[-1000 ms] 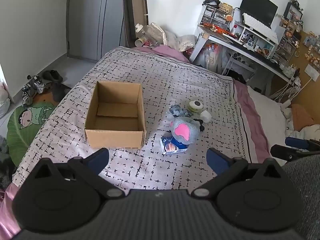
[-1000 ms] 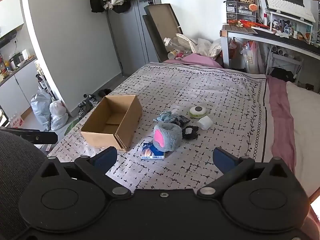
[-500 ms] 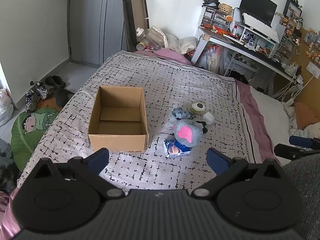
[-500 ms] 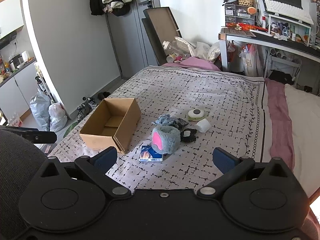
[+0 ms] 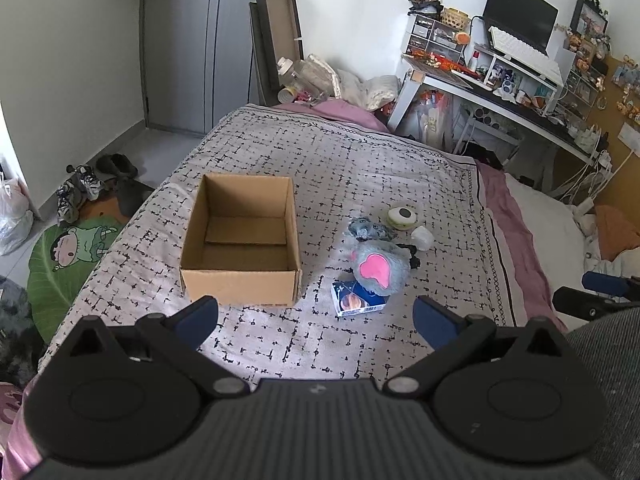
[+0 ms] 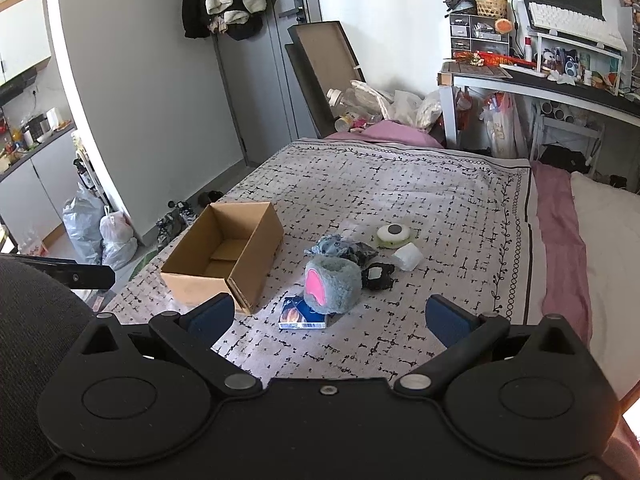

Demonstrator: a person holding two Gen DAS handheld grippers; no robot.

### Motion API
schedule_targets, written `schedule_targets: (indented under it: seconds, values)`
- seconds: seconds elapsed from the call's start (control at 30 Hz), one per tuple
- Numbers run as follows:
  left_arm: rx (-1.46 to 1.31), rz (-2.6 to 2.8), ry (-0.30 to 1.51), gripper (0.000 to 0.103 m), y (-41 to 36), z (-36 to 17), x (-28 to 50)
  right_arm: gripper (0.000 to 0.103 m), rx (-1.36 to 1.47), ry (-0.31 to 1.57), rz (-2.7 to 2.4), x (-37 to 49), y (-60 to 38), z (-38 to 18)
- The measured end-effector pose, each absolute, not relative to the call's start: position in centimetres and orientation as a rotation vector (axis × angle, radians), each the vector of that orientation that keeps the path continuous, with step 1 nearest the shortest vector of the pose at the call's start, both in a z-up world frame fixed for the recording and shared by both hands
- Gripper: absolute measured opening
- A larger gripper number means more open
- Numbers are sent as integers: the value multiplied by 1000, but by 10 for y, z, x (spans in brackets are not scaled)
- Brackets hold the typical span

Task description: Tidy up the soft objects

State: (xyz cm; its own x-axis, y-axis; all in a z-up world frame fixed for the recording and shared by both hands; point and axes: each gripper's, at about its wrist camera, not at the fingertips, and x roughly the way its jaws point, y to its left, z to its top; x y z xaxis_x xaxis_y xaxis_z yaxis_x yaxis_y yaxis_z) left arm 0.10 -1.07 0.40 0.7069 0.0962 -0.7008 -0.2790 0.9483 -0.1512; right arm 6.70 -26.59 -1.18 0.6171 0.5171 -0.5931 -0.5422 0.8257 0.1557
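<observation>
Left claw (image 5: 315, 317) and right claw (image 6: 328, 316): both spread apart, holding nothing. Ahead on bed (image 5: 360, 160): cardboard box (image 5: 240, 240) left, grey plush (image 5: 380, 266) right.

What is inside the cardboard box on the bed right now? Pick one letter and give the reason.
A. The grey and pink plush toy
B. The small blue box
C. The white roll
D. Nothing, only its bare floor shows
D: the cardboard box shows only its bare brown floor, while the grey and pink plush toy, the small blue box and the white roll all lie on the bedspread beside it.
</observation>
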Motion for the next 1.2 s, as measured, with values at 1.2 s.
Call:
schedule_targets:
  seconds: [1.2]
  values:
    - [-246, 157, 755, 103, -6, 5, 15, 103, -27, 651, 629, 71, -271, -16]
